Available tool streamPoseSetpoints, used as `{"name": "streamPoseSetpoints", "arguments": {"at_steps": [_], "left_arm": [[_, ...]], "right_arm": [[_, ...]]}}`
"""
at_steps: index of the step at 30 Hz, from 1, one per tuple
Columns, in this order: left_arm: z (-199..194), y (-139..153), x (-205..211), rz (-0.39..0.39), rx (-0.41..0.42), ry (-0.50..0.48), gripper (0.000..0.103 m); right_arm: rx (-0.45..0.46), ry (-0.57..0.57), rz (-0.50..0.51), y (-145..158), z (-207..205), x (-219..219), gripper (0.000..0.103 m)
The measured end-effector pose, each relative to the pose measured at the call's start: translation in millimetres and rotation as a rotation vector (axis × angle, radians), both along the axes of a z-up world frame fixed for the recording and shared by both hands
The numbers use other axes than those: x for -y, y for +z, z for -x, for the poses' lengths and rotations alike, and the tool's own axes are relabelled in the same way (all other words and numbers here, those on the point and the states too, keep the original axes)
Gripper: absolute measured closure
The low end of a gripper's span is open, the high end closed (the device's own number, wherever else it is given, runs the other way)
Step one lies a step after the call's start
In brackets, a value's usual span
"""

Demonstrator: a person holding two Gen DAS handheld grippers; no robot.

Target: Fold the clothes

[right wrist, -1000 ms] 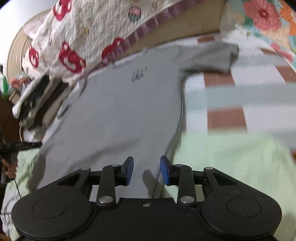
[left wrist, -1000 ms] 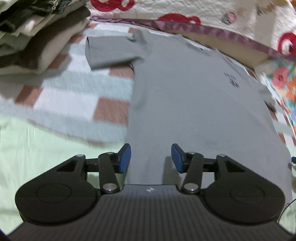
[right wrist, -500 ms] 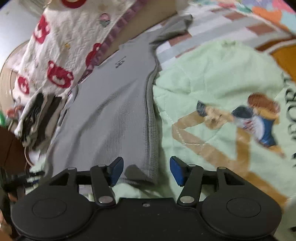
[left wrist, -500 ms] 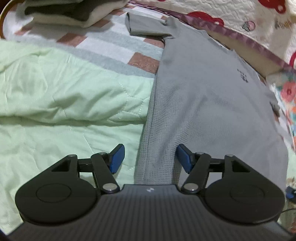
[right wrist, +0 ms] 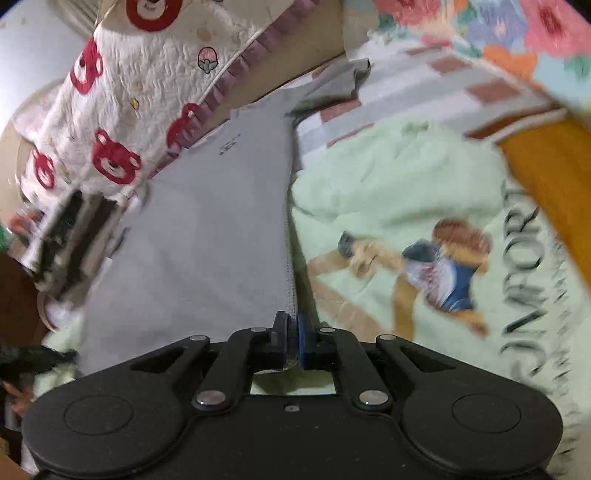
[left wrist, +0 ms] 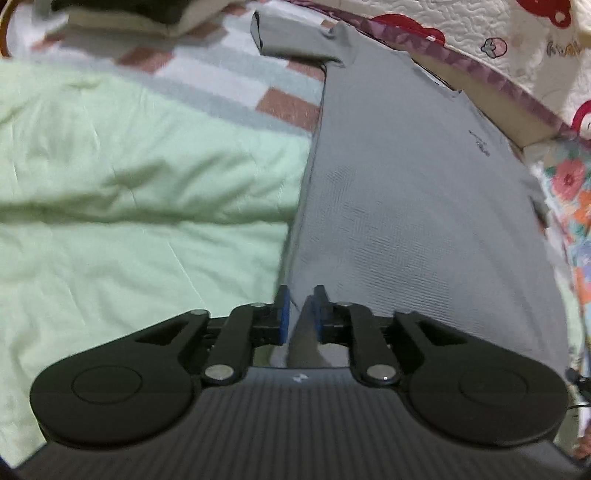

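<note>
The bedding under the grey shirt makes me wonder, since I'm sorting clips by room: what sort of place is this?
Most likely a bedroom, with the work done on a bed. The grey T-shirt lies on a pale green quilt over a checked blanket, with a bear-print quilted cover behind.

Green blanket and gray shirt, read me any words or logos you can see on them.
Green blanket: large dark letters at the right edge, roughly "JN MFOR", cut off and blurred, so unsure.
Gray shirt: small dark chest print, too small to read.
White quilt: brown letters at the edge, blurred, unreadable.
</note>
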State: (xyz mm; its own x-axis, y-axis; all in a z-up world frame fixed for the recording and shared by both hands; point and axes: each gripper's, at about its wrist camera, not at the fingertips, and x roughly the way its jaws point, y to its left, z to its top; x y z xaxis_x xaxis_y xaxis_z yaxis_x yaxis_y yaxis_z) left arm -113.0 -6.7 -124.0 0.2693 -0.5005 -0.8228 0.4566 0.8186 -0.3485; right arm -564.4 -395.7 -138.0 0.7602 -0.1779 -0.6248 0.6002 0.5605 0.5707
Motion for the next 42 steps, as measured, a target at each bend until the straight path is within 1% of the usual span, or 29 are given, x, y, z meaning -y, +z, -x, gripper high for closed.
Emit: {"name": "streamPoseSetpoints", "arguments": {"at_steps": [1, 2, 3, 4, 6, 9, 10, 11, 12, 13, 14, 15, 16, 17, 19, 21, 22, 24, 25, 26, 28, 30, 32, 34, 37, 39, 40, 41, 42], "left_arm": [[3, 0, 0, 0.007, 0.005, -0.004, 0.068], [6, 0, 0, 0.007, 0.020, -0.011, 0.052], [7, -2, 1, 0.002, 0.026, -0.011, 0.046], [9, -5, 2, -0.003, 0.031, -0.011, 0.043], [9, -12, 6, -0.018, 0.042, -0.008, 0.043], [5, -26, 7, 0.027, 0.043, 0.008, 0.040], [2, -32, 6, 0.041, 0.022, 0.030, 0.039], [2, -33, 3, 0.079, 0.028, 0.056, 0.040], [0, -34, 3, 0.104, -0.002, 0.055, 0.042], [-1, -35, 4, 0.117, -0.037, 0.037, 0.064], [-1, -35, 8, 0.101, -0.063, 0.012, 0.098], [0, -34, 14, 0.060, -0.091, -0.020, 0.100], [1, -30, 18, 0.022, -0.090, -0.024, 0.100], [3, -24, 21, 0.003, -0.074, -0.031, 0.100], [7, -3, 24, -0.003, -0.011, -0.036, 0.100], [12, 21, 16, 0.044, 0.016, -0.030, 0.100], [12, 28, 12, 0.044, 0.027, -0.029, 0.100], [14, 38, 7, 0.004, 0.050, -0.037, 0.100], [13, 32, 9, -0.025, 0.040, -0.042, 0.100], [12, 27, 10, -0.053, 0.031, -0.047, 0.100], [11, 13, 16, -0.119, 0.026, -0.057, 0.100], [12, -4, 24, -0.191, 0.034, -0.068, 0.100], [11, -7, 25, -0.189, 0.021, -0.040, 0.099], [13, -3, 26, -0.207, 0.038, -0.047, 0.098], [15, 9, 30, -0.303, 0.078, -0.062, 0.091], [12, 19, 28, -0.360, 0.094, -0.036, 0.090], [9, 25, 26, -0.357, 0.091, -0.024, 0.089], [6, 32, 27, -0.342, 0.096, -0.030, 0.084], [2, 39, 27, -0.328, 0.100, -0.037, 0.081]], "right_arm": [[0.008, 0.001, 0.014, 2, -1, -1, 0.096], [0.003, 0.000, 0.027, 4, -2, -2, 0.096], [0.011, -0.004, 0.026, 4, -1, -2, 0.096], [0.020, -0.009, 0.024, 4, -1, -2, 0.096], [0.025, -0.012, 0.019, 2, -2, -2, 0.096], [0.032, -0.018, 0.011, -1, -3, -1, 0.096], [0.034, -0.020, 0.008, -2, -3, 0, 0.096], [0.030, -0.017, 0.012, -2, -5, 0, 0.096], [0.022, -0.010, 0.020, -2, -6, 0, 0.096], [0.014, -0.003, 0.028, -1, -7, 0, 0.096], [-0.015, 0.014, 0.037, 1, -10, 1, 0.096], [-0.037, 0.028, 0.052, 2, -13, 2, 0.096], [-0.059, 0.041, 0.067, 4, -15, 4, 0.096], [-0.048, 0.049, 0.064, 9, -13, 4, 0.097], [-0.023, 0.063, 0.057, 19, -10, 5, 0.097], [0.003, 0.077, 0.050, 29, -6, 6, 0.097], [0.015, 0.084, 0.046, 34, -5, 6, 0.097], [0.041, 0.098, 0.039, 44, -1, 7, 0.097], [0.054, 0.105, 0.036, 49, 0, 7, 0.097], [-0.003, 0.124, 0.064, 45, -4, 4, 0.097], [-0.088, 0.151, 0.069, 30, -14, 1, 0.097], [-0.133, 0.154, 0.037, 14, -21, 1, 0.097], [-0.166, 0.149, 0.058, 12, -24, -2, 0.097], [-0.174, 0.150, 0.079, 16, -24, -6, 0.097], [-0.224, 0.179, 0.095, 19, -25, -8, 0.097], [-0.268, 0.173, 0.131, 29, -27, -7, 0.096], [-0.290, 0.170, 0.149, 33, -28, -6, 0.095], [-0.313, 0.166, 0.167, 38, -29, -6, 0.089], [-0.335, 0.163, 0.186, 43, -30, -5, 0.089]]}}
